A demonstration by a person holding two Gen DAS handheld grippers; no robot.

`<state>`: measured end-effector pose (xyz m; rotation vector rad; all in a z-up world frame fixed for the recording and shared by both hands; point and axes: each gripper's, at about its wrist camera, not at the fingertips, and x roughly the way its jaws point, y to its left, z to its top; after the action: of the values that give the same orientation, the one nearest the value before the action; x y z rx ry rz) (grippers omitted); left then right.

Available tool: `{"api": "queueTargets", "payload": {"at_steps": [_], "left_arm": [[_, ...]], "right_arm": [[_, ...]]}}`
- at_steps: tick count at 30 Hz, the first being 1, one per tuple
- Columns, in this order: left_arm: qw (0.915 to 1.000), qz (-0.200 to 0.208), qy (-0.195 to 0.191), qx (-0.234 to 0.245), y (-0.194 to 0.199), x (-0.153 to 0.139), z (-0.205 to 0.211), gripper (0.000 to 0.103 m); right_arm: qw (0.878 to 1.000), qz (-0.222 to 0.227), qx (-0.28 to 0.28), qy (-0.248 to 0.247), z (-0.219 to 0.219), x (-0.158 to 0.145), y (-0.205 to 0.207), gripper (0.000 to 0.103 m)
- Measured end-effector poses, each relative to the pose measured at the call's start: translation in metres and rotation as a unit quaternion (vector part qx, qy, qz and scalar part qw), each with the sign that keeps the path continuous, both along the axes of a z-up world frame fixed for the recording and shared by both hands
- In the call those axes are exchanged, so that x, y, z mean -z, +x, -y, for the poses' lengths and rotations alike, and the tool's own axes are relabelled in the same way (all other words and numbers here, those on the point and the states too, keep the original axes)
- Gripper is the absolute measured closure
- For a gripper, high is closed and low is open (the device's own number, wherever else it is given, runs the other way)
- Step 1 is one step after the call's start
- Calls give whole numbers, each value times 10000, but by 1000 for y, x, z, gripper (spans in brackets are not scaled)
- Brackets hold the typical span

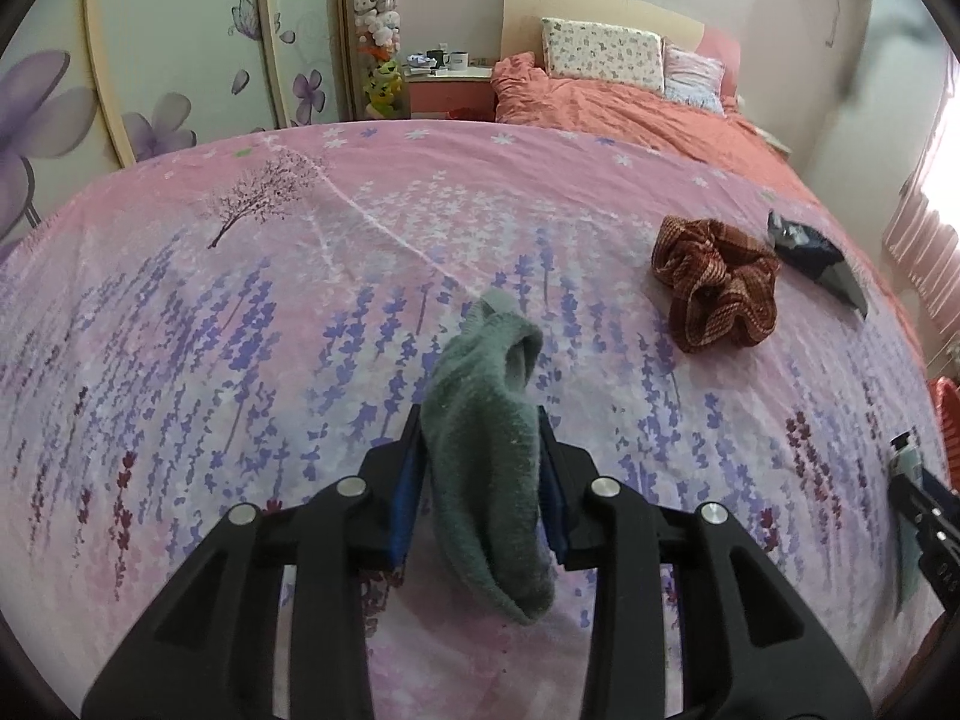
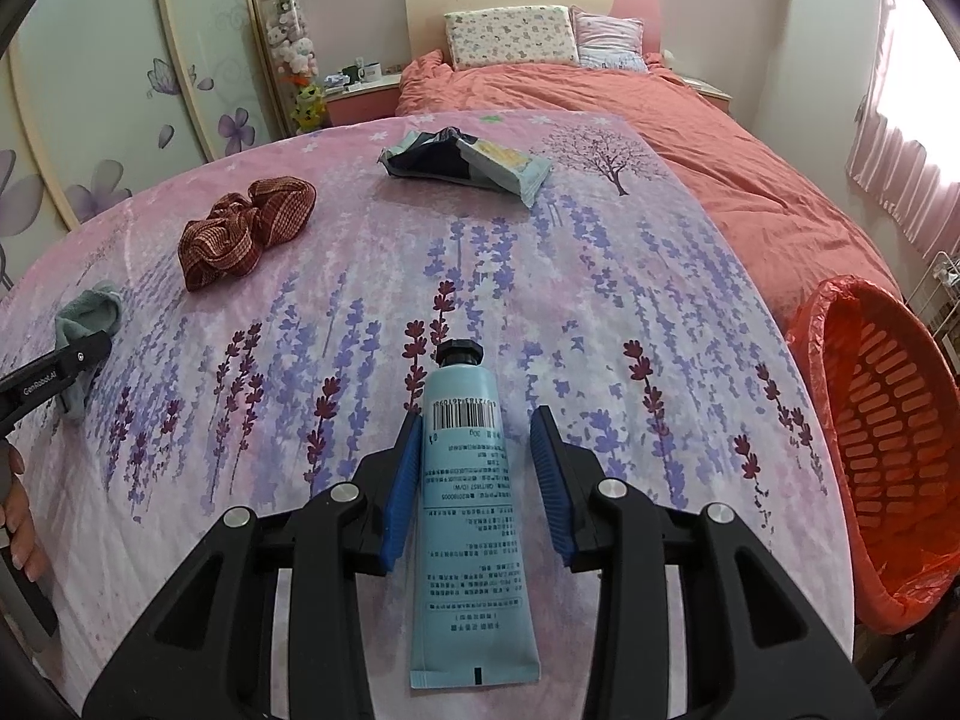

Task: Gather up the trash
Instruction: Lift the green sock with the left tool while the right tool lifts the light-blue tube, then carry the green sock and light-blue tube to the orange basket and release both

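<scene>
Left wrist view: a bed spread with a pink sheet (image 1: 252, 312) printed with purple lavender stalks and a small tree fills the frame; beyond it lie a coral duvet (image 1: 606, 105), two pillows against a pale headboard, a pink nightstand with mugs, a clear column of plush toys (image 1: 378, 36), and wardrobe doors painted with violet flowers. The left gripper (image 1: 483, 420) stands at a moderate width with a grey-green sock (image 1: 489, 468) between its blue pads, both pads meeting the fabric; the sock's long axis runs along the fingers, its cuff end pointing away toward the headboard and its toe end hanging nearest the camera. A red-brown checked scrunchie (image 1: 714, 285) lies to the right, with a dark crumpled wrapper (image 1: 810, 249) just beyond it. Right wrist view: the same sheet, with an orange basket lined with a red bag (image 2: 870, 438) beside the bed at right. The right gripper (image 2: 477, 426) is partly open around a light blue tube (image 2: 468, 504) lying flat on the sheet; the left pad touches the tube's edge, the right pad stands clear. The tube's long axis follows the fingers, its black cap pointing away toward the wrapper and its crimped end nearest the camera.
</scene>
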<state>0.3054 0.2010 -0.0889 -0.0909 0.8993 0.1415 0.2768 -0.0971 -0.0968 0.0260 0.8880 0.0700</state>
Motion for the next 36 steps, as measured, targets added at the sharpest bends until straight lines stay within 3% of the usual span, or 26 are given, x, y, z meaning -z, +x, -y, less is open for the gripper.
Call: {"api": "queueTargets", "payload": {"at_steps": [4,8,11,12,14,15,22,30,36], "left_arm": [[9999,18,-66,91,-1,0,-1,64],[9988,-44,214,447,1,0,7,63],[9988,-43,112,480,3,-1,0,64],[9989,-14,49,465,4,-1,-3,66],[9992,18,-4,403,4,-1,-7,83],[9991,40,-86,405,4,-1,-9,86],[9984,143,-111,527,-1,-10,-8,91],[9942,460,-131,960,-24,-46,36,91],[9845,726,-314,1566,-42,-75,99,91]], "right_arm": [[10000,2,6,-16,-1,0,0,65],[9999,8,24,-124,-2,-1,0,65],[9999,4,54,-110,-3,-1,-1,64],[9999,5,72,-103,-3,-1,-1,64],[10000,21,55,-73,-4,-1,-2,75],[9999,22,51,-87,-5,-1,-2,75],[9995,134,54,297,4,-9,-13,75],[9969,492,197,577,32,-37,-39,75],[9942,809,428,565,68,-58,-62,75]]}}
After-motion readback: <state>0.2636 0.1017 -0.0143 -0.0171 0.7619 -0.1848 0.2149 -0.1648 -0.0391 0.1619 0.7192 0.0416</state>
